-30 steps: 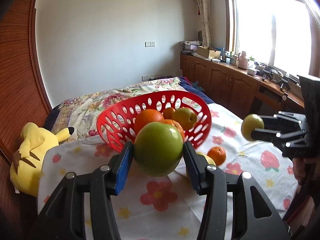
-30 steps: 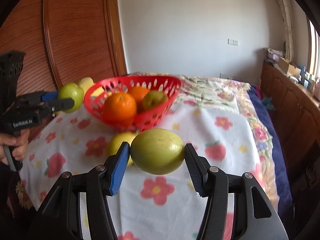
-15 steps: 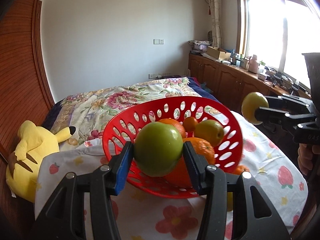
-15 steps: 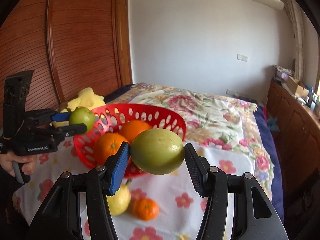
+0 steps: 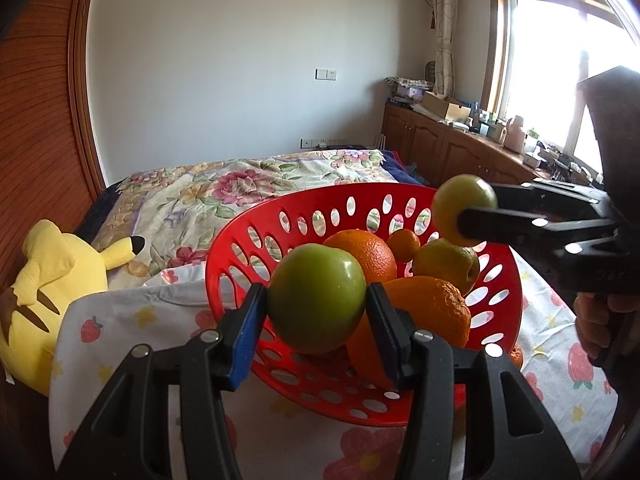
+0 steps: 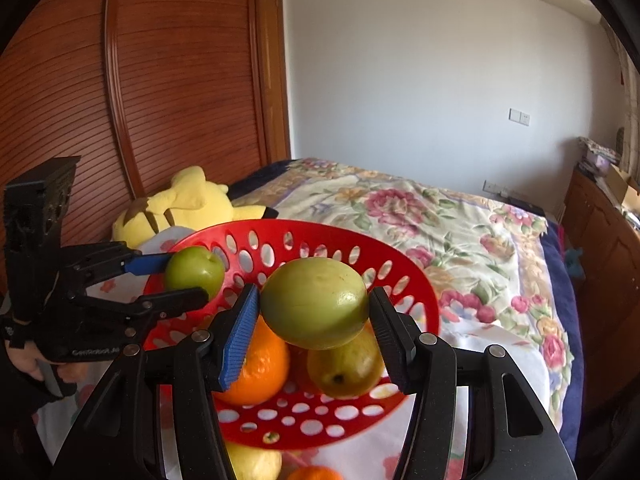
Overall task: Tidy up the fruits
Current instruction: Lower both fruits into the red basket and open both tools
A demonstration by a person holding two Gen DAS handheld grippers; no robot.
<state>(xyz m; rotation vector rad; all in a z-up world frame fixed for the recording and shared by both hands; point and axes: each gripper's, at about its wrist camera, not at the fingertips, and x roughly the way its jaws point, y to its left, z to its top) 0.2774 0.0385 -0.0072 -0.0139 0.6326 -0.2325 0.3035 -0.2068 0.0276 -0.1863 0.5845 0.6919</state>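
Observation:
A red perforated basket [image 5: 360,396] [image 6: 408,280] sits on a flowered cloth on the bed and holds oranges [image 5: 364,250] [image 6: 260,368] and a yellow-green fruit [image 5: 450,264] [image 6: 348,364]. My left gripper [image 5: 316,308] is shut on a green apple [image 5: 316,300] just above the basket's near-left rim; it also shows in the right wrist view [image 6: 188,276]. My right gripper [image 6: 314,310] is shut on a yellow-green fruit [image 6: 316,302] above the basket's right side; it also shows in the left wrist view [image 5: 464,204].
A yellow plush toy [image 5: 44,292] [image 6: 176,204] lies at the bed's left edge against the wooden headboard. A yellow fruit [image 6: 252,462] and a small orange [image 6: 314,472] lie on the cloth beside the basket. Wooden cabinets [image 5: 448,148] run under the window.
Both grippers have risen and closed in on the basket from opposite sides, each still holding its fruit. They now hang over the basket's rim.

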